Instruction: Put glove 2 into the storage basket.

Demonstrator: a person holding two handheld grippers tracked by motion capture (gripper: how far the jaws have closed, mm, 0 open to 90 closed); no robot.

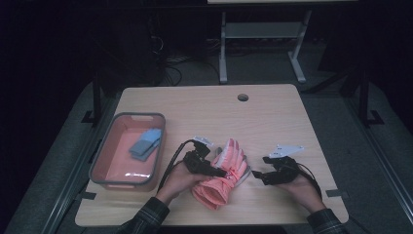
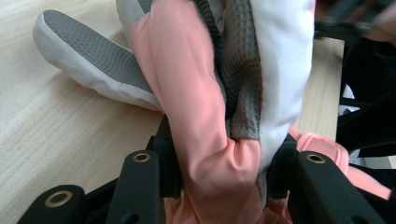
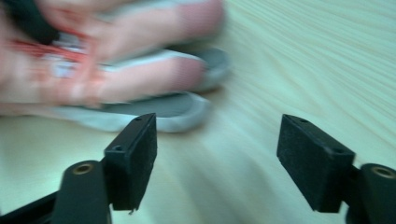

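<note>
The pink glove (image 1: 225,175) lies on the counter (image 1: 272,117) between the two tools, its fingers pointing away from the person and its cuff toward them. The left tool (image 1: 221,171) has it: in the left gripper view, the jaws are pressed in on either side of a bunched fold of pink and white fabric (image 2: 224,154), with the grey textured palm side showing above. So the grasp looks made, but the glove rests on the wood and is not yet lifted. If the work is to put it away, that is all left to do; the grey bin (image 1: 100,161), well off to the left tool's far side, holds only a blue folded thing (image 1: 145,142).

The right tool (image 1: 257,175) sits just beside the glove, low over the counter, jaws spread wide with nothing between them; its own view shows the glove's fingertips (image 3: 187,107) ahead and to one side, blurred. Both hands come in low, wrists near the counter edge, tools aimed inward toward each other.
</note>
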